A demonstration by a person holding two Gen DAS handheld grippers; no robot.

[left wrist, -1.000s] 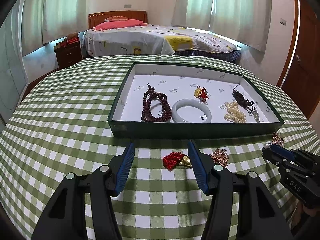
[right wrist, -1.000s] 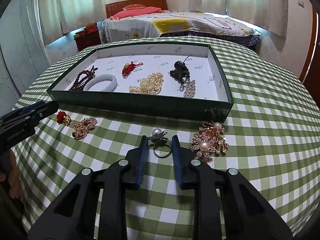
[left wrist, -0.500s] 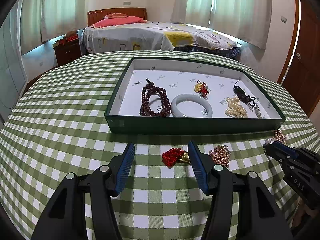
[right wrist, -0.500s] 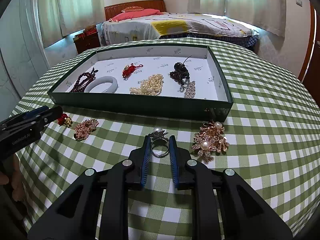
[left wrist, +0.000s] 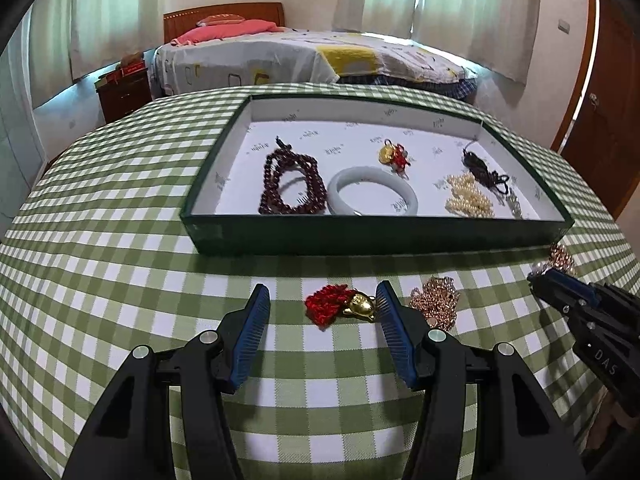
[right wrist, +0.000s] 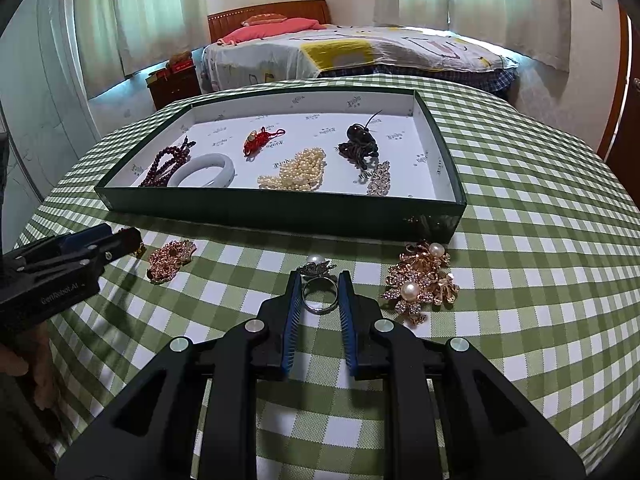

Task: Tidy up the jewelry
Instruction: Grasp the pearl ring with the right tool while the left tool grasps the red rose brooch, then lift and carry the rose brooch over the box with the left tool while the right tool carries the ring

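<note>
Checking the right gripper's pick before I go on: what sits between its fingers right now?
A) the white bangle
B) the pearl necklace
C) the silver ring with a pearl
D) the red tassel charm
C: in the right wrist view the right gripper has its fingers closed against both sides of the ring on the tablecloth, while the bangle and pearl necklace lie in the tray.

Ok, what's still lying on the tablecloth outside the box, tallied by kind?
Rose-gold brooches: 2, the fan-shaped brooch and the pearl-flower brooch, whose cluster I count as one piece
Pearl ring: 1
Red-tassel gold charm: 1
Total: 4
</note>
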